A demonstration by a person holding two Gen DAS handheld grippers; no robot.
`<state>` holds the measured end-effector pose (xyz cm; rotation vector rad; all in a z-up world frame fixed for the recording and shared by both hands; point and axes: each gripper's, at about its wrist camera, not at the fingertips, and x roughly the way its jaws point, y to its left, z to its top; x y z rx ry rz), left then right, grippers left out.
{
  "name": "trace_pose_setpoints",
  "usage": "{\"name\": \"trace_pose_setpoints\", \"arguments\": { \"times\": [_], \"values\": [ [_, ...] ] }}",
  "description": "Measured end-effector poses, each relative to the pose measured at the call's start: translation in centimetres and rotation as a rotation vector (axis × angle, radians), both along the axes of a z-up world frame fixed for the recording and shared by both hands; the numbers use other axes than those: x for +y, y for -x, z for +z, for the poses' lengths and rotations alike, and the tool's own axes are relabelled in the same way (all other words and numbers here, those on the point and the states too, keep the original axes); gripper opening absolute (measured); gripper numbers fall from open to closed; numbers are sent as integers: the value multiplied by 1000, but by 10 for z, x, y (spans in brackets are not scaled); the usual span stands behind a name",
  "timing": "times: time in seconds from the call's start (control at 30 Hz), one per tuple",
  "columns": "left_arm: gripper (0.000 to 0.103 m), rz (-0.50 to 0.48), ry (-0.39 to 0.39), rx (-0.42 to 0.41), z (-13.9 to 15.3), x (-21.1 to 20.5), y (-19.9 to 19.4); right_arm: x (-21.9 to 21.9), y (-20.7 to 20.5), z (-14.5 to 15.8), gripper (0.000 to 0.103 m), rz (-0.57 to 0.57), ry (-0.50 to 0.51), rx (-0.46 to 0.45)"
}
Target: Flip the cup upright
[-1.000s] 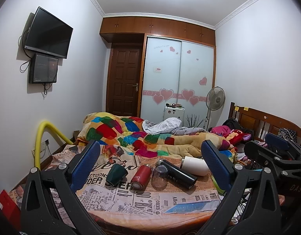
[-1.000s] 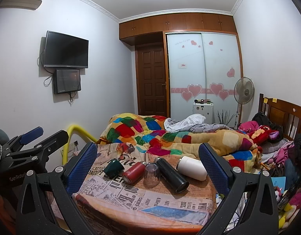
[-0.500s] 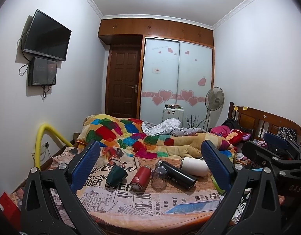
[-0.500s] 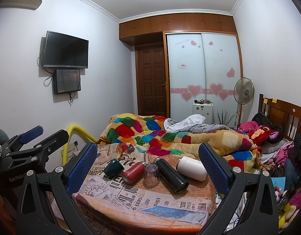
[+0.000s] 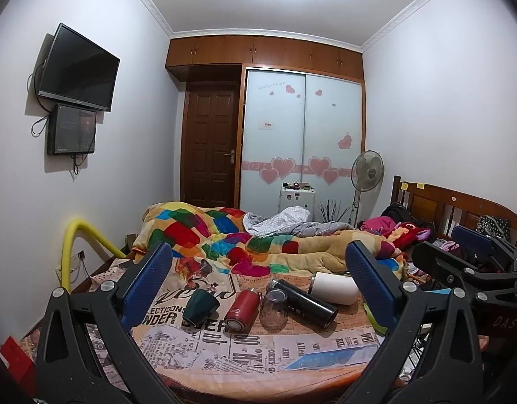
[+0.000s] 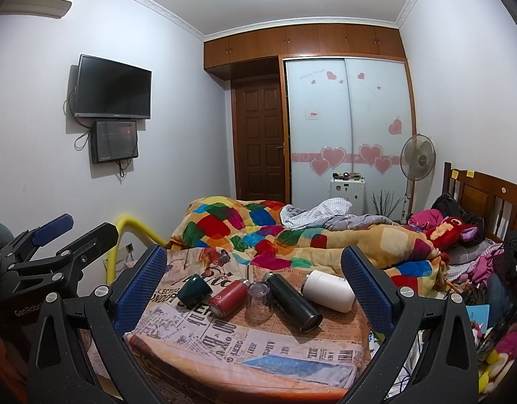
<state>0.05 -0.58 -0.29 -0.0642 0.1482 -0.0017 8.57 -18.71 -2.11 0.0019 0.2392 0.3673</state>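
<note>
On the newspaper-print worktop (image 6: pixel 258 346) nothing's really moved lately: clear cup (image 6: pixel 259 299) sits upside down between the bottles, both grippers' fingers spread wide, hanging back. Flip hasn't started.

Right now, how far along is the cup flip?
Done: nothing visible. The green cup, red bottle, black flask and white bottle all lie on their sides on the newsprint cloth; the clear glass stands mouth-down.
In hand: nothing. Left tool and right tool are open and short of the row.
Left: approach, grasp, turn upright.
</note>
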Motion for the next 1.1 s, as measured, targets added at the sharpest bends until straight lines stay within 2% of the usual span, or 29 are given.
{"name": "trace_pose_setpoints", "arguments": {
  "times": [0.5, 0.77, 0.97, 1.1],
  "values": [
    [103, 4, 13, 6, -1, 3, -1, -6, 0, 4, 103, 0, 5, 4],
    [103, 16, 24, 37, -10, 13, -17, -3, -11, -6, 103, -6, 14, 30],
    [103, 61, 35, 125, -36, 33, -55, 0, -31, -24, 103, -14, 29, 82],
    [103, 109, 26, 239, -68, 60, -101, 2, -48, -39, 103, -26, 44, 128]
  ]
}}
